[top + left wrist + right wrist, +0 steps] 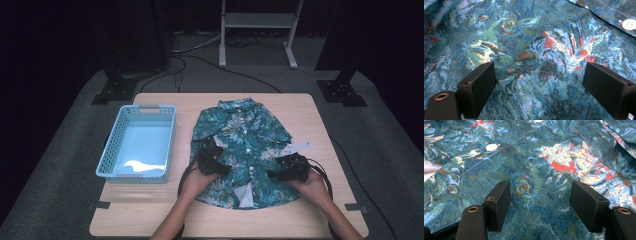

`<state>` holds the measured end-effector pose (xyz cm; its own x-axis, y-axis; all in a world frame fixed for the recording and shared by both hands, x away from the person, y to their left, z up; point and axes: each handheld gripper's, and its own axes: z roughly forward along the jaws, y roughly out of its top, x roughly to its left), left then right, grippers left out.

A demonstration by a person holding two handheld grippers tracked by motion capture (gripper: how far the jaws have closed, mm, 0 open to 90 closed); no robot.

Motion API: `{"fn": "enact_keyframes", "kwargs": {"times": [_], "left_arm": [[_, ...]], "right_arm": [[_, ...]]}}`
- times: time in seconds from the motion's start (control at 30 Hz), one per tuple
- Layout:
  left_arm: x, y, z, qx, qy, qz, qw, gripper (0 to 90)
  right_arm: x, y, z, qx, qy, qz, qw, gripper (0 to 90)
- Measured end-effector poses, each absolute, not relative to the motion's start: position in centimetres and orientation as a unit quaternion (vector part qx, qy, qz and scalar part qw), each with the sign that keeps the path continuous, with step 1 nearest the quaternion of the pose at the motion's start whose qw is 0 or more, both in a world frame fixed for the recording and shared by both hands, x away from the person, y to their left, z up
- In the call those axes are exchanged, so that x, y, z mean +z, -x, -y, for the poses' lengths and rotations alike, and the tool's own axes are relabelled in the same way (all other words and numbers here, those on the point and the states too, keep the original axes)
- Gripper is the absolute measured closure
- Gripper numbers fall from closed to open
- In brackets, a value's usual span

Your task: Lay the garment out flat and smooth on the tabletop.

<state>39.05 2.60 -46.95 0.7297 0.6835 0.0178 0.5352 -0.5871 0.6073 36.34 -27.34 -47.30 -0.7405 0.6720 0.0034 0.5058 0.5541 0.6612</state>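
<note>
A teal shirt [240, 135] with a leaf and flower print lies flat on the wooden table [320, 125], collar at the far end, white buttons down its front. My left gripper [207, 159] rests on the shirt's left side, jaws wide apart over flat cloth [536, 65] with nothing pinched. My right gripper [286, 167] sits on the shirt's right side near the hem, also open, its pads standing apart above the printed fabric [541, 182]. A white button [492, 147] and a seam show ahead of the right jaws.
A light blue plastic basket [137, 142] stands on the table's left part, holding something pale at its bottom. A white paper tag [297, 147] pokes out at the shirt's right edge. Dark stands and cables sit on the floor beyond the table.
</note>
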Motion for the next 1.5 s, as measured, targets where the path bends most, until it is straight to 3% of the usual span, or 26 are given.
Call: {"fn": "enact_keyframes", "kwargs": {"times": [1.5], "left_arm": [[-47.4,-28.9,-3.8,0.115,-0.892,-0.295,0.322,9.5]], "right_arm": [[-47.7,-26.0,28.2,0.350,-0.296,-0.881,0.115,32.6]]}}
